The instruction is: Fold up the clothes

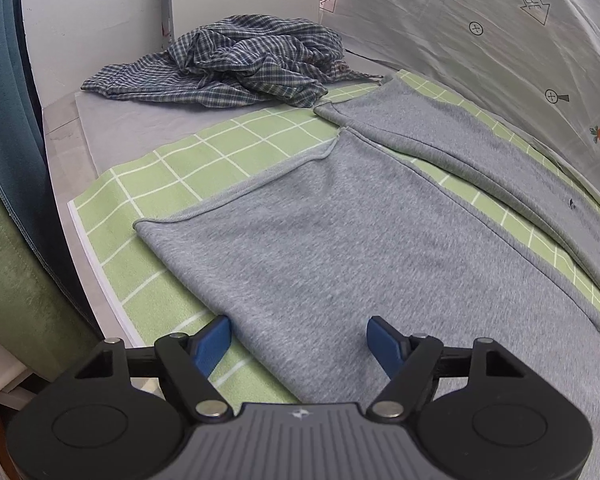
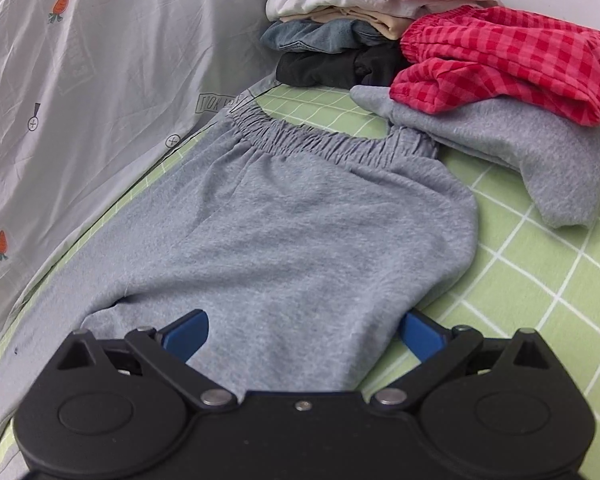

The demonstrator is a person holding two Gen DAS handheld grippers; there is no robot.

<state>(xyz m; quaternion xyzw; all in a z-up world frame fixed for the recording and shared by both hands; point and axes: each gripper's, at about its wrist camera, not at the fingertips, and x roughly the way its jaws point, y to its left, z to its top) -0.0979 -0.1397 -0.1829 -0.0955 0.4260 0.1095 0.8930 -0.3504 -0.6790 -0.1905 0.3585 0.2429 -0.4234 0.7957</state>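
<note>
a: what does your left wrist view give you?

b: you hold the left gripper (image 1: 298, 340) with its two blue fingers spread, nothing pinched, low over one pair of grey sweatpants (image 1: 340, 240). its two legs lie flat on the green checked mat (image 1: 172, 184). one crumpled blue plaid shirt (image 1: 236, 68) sits at the far end on a grey sheet (image 1: 140, 128). a carrot-print cloth (image 1: 500, 40) hangs along the right, a white wall (image 1: 100, 20) stands behind, and a teal curtain (image 1: 4, 100) is at the left.

a: and your right wrist view?

b: your right gripper (image 2: 304, 330) is spread wide too, straddling the sweatpants' cloth without squeezing it; the elastic waistband (image 2: 328, 140) lies ahead. beyond it you see one stack of folded clothes (image 2: 340, 20), one red checked garment (image 2: 500, 60) and one folded grey garment (image 2: 520, 148) under it.
</note>
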